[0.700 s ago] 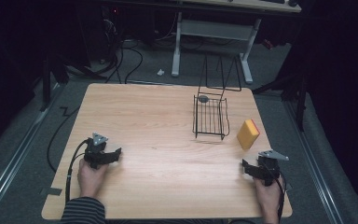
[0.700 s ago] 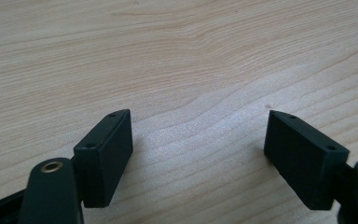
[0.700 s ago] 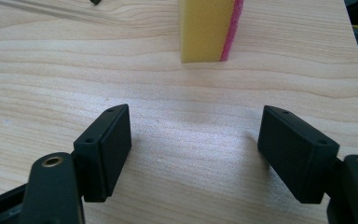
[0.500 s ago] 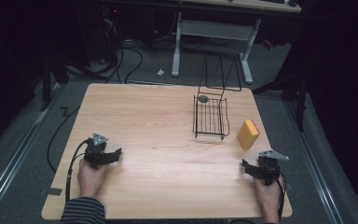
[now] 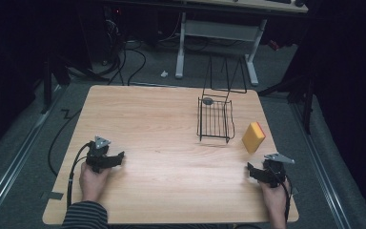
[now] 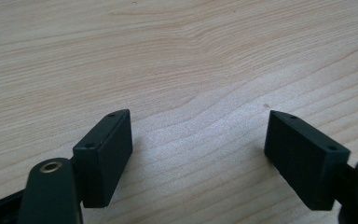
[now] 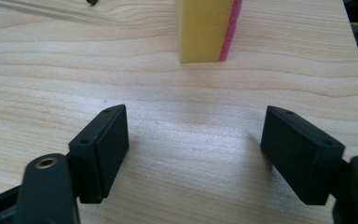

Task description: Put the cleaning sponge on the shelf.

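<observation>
nothing's moved since a moment ago | our left gripper (image 5: 106,158) and right gripper (image 5: 266,171) both gape empty on the table (image 5: 162,129) | sponge (image 5: 253,137) beside basket (image 5: 215,119), untouched

left gripper (image 5: 106,160): black body, grey three-cornered plate on top, black cable trailing at 7 o'clock
right gripper (image 5: 263,172): black, grey plate, thin black cable
jaws: black blocks, two screw holes each, brass rivet on arms
sleeve (image 5: 83,215): dark stripes
</observation>
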Motion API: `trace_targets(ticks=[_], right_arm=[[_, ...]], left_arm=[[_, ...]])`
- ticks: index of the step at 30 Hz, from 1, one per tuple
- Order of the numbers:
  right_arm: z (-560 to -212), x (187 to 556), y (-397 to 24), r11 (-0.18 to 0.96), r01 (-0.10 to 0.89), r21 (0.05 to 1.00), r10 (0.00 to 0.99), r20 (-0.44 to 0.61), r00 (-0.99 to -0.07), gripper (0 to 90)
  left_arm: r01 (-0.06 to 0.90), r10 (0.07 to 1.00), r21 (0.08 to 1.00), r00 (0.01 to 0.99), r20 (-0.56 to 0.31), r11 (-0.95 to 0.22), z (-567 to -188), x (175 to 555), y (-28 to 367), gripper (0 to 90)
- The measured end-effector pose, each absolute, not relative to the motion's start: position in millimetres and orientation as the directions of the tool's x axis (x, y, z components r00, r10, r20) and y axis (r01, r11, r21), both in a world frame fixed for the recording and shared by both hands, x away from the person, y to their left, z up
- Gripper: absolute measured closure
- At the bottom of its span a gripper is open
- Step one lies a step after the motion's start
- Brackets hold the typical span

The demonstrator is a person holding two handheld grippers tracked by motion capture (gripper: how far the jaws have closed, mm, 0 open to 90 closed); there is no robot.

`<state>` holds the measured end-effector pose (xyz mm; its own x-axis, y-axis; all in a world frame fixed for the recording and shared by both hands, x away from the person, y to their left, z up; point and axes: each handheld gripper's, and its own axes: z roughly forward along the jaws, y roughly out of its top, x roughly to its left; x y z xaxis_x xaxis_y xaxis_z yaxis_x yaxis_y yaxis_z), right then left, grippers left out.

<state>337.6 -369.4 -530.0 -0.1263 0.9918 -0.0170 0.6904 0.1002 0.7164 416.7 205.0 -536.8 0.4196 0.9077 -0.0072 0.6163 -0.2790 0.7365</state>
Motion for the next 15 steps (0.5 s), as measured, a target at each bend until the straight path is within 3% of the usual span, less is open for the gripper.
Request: trace_targets(ticks=[10,15], right_arm=[[-530.1,337.3,-369.5,0.115,0.691,0.714,0.989,-0.017,-0.147,21.3],[-529.9,336.9,-369.4,0.116,0.687,0.717,0.989,-0.017,-0.15,24.9]], left_arm=[[0.616,0.908,0.736,0.42,-0.008,-0.279,-536.8,416.7,205.0,23.9],[0.617,0.908,0.736,0.42,-0.008,-0.279,-536.8,416.7,205.0,23.8]])
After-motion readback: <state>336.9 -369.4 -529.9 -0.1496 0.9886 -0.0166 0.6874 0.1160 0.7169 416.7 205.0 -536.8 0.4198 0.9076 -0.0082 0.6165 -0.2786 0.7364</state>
